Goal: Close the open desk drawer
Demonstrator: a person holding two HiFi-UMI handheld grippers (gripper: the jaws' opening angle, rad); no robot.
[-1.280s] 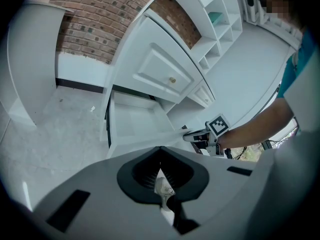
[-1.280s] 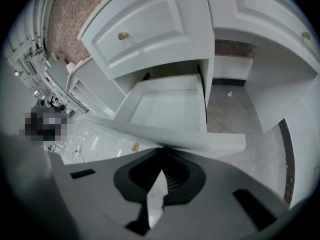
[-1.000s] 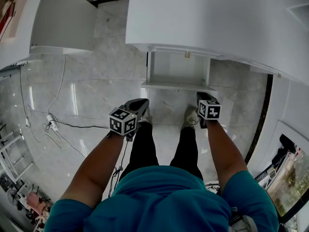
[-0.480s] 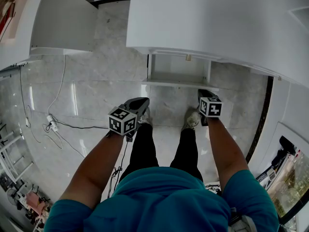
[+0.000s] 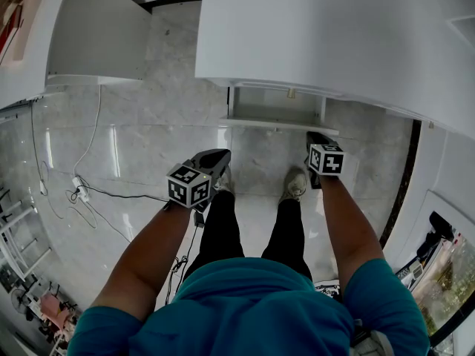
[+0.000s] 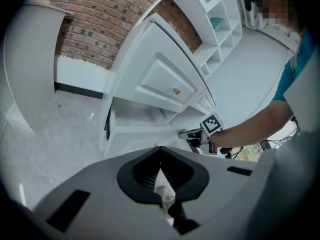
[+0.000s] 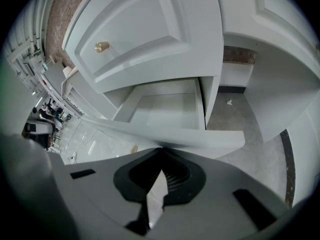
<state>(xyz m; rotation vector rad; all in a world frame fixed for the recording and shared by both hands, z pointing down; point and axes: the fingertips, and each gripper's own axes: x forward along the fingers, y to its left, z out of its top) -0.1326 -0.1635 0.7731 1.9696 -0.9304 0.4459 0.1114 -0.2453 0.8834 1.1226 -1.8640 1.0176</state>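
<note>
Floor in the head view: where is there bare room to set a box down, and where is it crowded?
Bare floor lies between the left cabinet and the open drawer, ahead of the left gripper. The drawer's inside also looks empty. Crowded: cables at the far left, and the person's feet and the right gripper at the drawer front.

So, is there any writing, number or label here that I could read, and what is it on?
No readable words or numbers in any view.
Left gripper's marker cube and right gripper's marker cube: black-and-white square patterns only, no letters.
Red strip at the head view's top left edge: too small to tell whether it bears print.
</note>
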